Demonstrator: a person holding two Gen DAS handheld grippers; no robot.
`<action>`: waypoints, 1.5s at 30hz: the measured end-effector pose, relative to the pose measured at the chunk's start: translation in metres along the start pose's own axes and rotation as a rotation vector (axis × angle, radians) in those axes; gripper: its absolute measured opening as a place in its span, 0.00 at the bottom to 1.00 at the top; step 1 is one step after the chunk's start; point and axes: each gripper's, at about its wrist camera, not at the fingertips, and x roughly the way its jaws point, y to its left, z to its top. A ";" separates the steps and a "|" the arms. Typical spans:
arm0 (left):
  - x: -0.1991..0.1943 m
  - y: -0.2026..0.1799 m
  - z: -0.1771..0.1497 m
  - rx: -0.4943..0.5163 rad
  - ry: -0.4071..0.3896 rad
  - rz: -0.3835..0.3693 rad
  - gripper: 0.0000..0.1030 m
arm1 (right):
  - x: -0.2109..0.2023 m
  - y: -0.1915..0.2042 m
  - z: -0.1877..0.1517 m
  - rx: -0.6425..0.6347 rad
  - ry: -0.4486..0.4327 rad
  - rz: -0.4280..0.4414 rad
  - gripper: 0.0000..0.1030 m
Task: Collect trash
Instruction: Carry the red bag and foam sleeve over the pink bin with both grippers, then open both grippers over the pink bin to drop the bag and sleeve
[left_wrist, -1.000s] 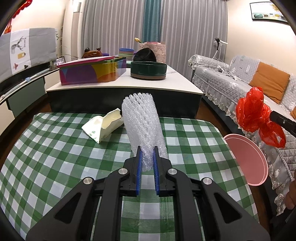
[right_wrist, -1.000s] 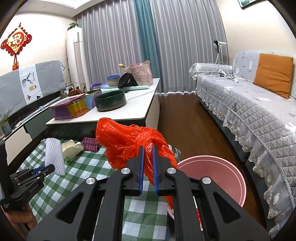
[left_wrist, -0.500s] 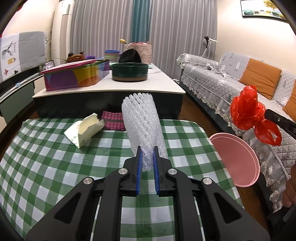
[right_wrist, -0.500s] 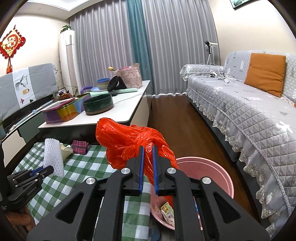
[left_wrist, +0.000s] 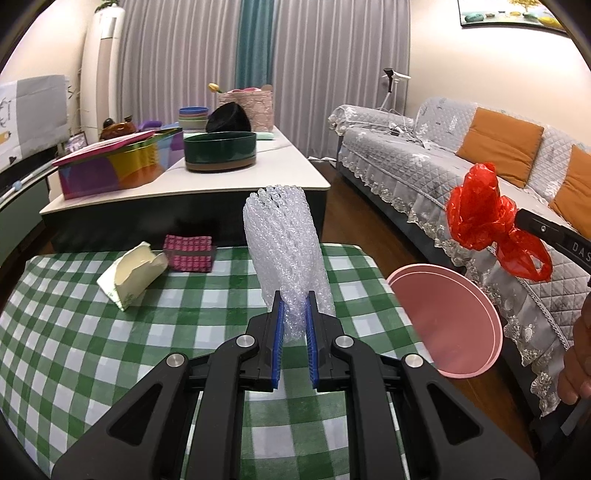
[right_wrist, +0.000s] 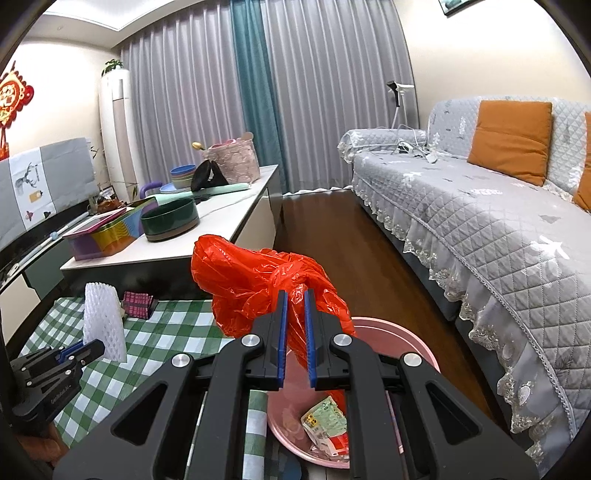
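Left tongs (left_wrist: 294, 314) clamped on a white foam sleeve (left_wrist: 286, 254), over the checked desk (left_wrist: 74, 332). Right tongs (right_wrist: 294, 314) clamped on a red bag (right_wrist: 258, 284) above the pink bin (right_wrist: 391, 332), its contents partly hidden. Beyond, a torn carton (left_wrist: 133, 273).

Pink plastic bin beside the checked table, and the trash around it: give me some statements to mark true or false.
1. The right gripper is shut on a crumpled red plastic bag. True.
2. The left gripper holds a green glass bottle. False: it is shut on a white foam net sleeve.
3. The pink plastic bin is empty. False: paper and packaging scraps lie in its bottom.
4. A torn cream paper carton lies on the green checked tablecloth. True.
5. The red bag lies inside the bin. False: it is held above the bin.
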 end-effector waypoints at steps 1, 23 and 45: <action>0.001 -0.002 0.001 0.003 0.001 -0.004 0.11 | 0.001 -0.002 0.000 0.003 0.000 -0.003 0.09; 0.025 -0.054 0.021 0.061 -0.006 -0.089 0.11 | 0.015 -0.047 0.013 0.081 0.014 -0.086 0.09; 0.077 -0.129 0.031 0.146 0.039 -0.206 0.11 | 0.032 -0.086 0.009 0.152 0.046 -0.165 0.09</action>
